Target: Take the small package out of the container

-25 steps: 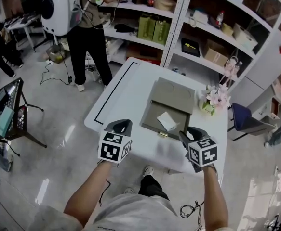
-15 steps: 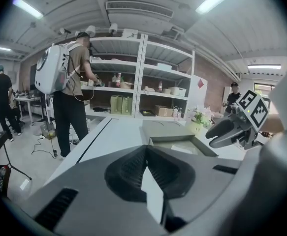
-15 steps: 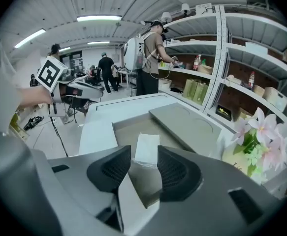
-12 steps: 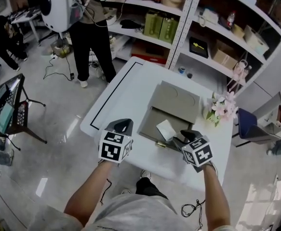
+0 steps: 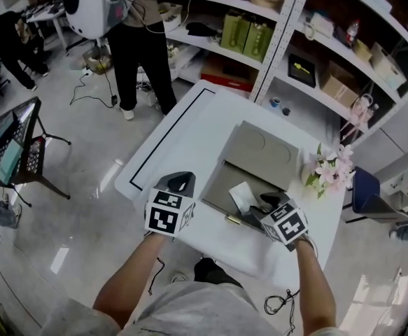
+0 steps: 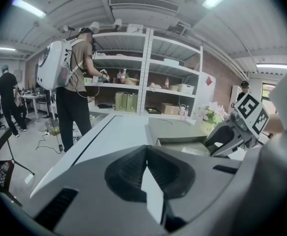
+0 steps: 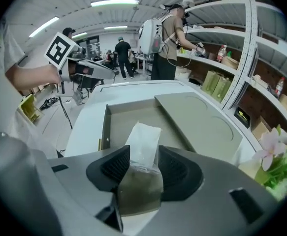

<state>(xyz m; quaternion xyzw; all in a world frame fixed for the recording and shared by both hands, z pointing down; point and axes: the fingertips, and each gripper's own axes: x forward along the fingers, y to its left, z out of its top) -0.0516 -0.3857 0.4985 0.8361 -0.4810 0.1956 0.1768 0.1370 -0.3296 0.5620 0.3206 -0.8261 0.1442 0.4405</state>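
A flat grey container point(image 5: 221, 185) lies open on the white table point(image 5: 190, 135), its lid point(image 5: 263, 145) pushed toward the shelves. In it lies the small pale package point(image 5: 243, 196). My right gripper point(image 5: 266, 203) reaches into the container from the near right. Its jaws are opening, and the package point(image 7: 143, 140) lies between them, close to both pads point(image 7: 117, 165). The container's wall point(image 7: 106, 127) runs to the left of the package. My left gripper point(image 5: 178, 183) hovers over the table's near edge, left of the container, shut and empty point(image 6: 144, 151).
A pot of pink flowers point(image 5: 329, 170) stands at the table's right edge beside the lid. White shelving point(image 5: 294, 47) with boxes and bottles runs behind the table. A person with a white backpack point(image 5: 141, 40) stands at the far left of the table. A black stand point(image 5: 11, 152) stands on the floor at left.
My right gripper has moved from the table's near right edge forward and left into the container, up to the package. The left gripper has stayed in place.
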